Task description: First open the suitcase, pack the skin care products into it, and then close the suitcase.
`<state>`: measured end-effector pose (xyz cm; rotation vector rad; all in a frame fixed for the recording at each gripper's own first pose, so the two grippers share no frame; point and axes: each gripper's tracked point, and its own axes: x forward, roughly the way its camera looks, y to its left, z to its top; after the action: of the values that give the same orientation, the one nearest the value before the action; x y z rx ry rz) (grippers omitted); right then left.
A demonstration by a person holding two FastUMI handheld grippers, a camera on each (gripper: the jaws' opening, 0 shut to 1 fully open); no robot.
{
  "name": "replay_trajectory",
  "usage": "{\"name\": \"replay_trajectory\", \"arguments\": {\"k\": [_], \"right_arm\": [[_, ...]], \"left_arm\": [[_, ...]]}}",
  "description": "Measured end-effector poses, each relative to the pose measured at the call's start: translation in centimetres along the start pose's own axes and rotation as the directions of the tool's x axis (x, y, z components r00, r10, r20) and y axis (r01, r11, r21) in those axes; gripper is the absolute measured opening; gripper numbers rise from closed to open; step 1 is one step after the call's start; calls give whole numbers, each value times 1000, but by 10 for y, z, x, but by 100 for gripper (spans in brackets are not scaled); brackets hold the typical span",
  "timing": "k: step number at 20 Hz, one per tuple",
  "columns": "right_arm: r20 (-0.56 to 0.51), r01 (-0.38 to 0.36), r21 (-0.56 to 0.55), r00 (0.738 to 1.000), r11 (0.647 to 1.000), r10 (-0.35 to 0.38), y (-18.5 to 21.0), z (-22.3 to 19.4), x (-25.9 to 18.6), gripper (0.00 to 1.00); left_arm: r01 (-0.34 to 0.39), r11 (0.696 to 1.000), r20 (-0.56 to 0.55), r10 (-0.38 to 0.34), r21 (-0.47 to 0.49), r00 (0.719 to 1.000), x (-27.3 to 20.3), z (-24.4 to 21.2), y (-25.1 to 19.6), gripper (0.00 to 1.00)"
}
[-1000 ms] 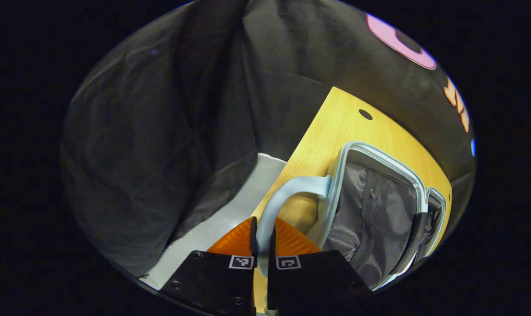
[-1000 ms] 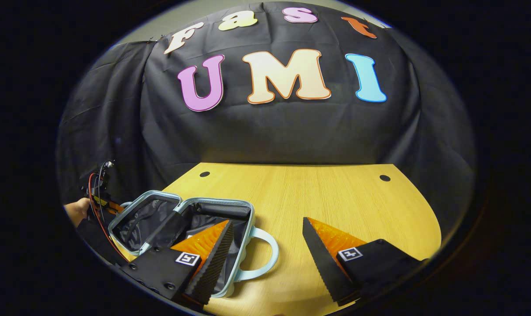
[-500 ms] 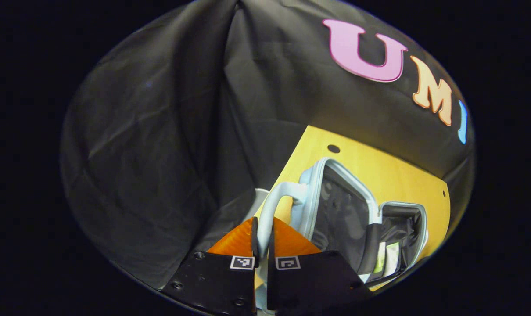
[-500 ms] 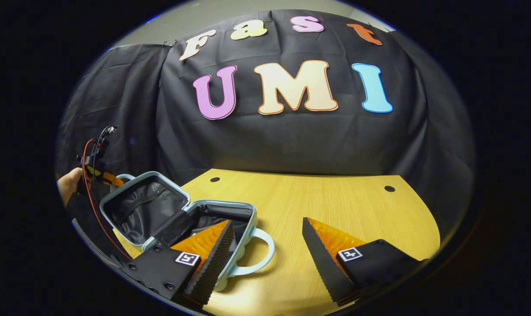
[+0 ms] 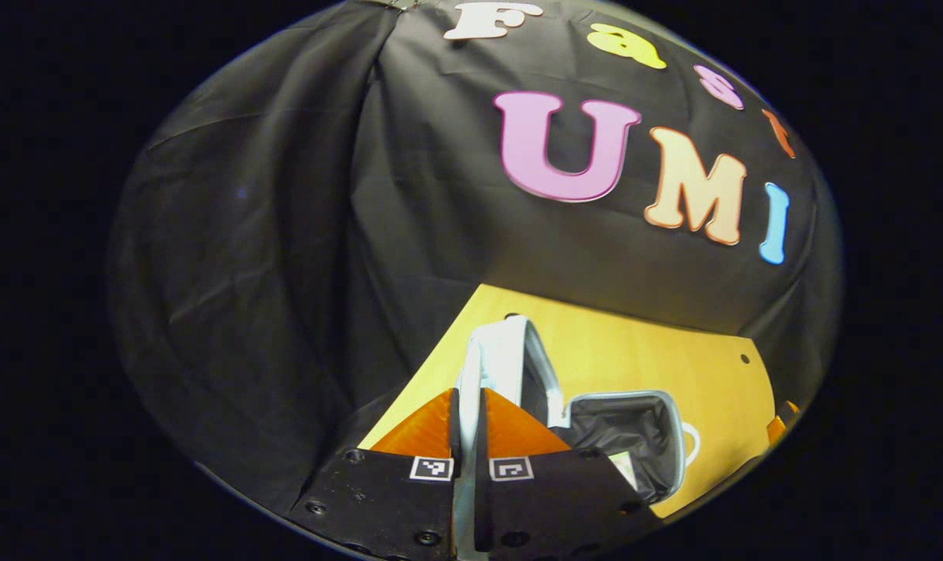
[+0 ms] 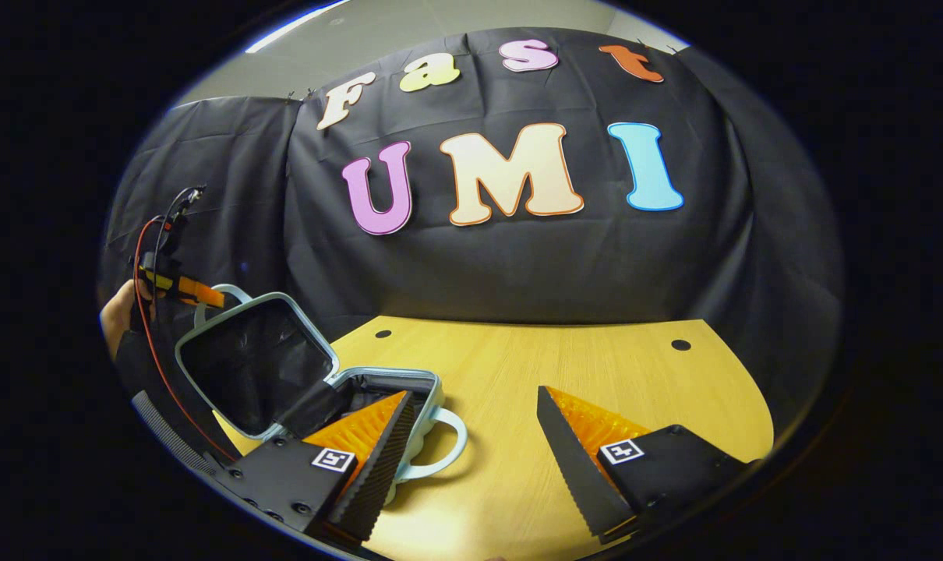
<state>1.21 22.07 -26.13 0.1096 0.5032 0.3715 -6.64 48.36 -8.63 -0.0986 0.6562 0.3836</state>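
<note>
Black cloth wall behind a wooden worktop [image 6: 565, 374] w/ two round holes near its back edge. Suitcase [image 6: 347, 389] at worktop's left edge, lid [image 6: 253, 366] raised. Left claw [image 5: 465, 421] pinches lid handle [image 5: 467, 374]; right claw [image 6: 471, 436] spread, above worktop's front.

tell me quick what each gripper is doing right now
Left gripper: shut on the handle of the suitcase lid, holding it raised.
Right gripper: open, holding nothing, above the table.
</note>
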Motion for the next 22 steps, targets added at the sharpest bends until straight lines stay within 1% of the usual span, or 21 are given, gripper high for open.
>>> {"name": "replay_trajectory", "arguments": {"k": [5,8,11,13,16,21,22], "right_arm": [[-2,-4,22,1000,1000,4,-21,0,-12,98],[1,-3,35,1000,999,3,-34,3,-15,98],[10,2,53,1000,999,-3,-48,11,-18,98],[15,7,47,1000,999,-7,-57,14,-23,98],[3,8,38,1000,999,-8,-67,14,-29,98],[17,11,18,1000,1000,-12,-84,26,-42,98],[20,14,15,1000,1000,-14,-88,27,-45,98]], "left_arm": [[62,995,24,-64,83,998,-16,12,-64,2],[131,988,32,-134,87,990,-22,15,-111,2],[195,976,35,-200,100,979,-20,8,-163,2],[237,968,26,-240,82,971,-19,1,-191,2],[311,949,24,-312,54,950,-21,-6,-232,2],[382,923,3,-383,48,924,-16,-34,-287,3],[387,921,-6,-387,50,922,-15,-38,-294,3]]}}
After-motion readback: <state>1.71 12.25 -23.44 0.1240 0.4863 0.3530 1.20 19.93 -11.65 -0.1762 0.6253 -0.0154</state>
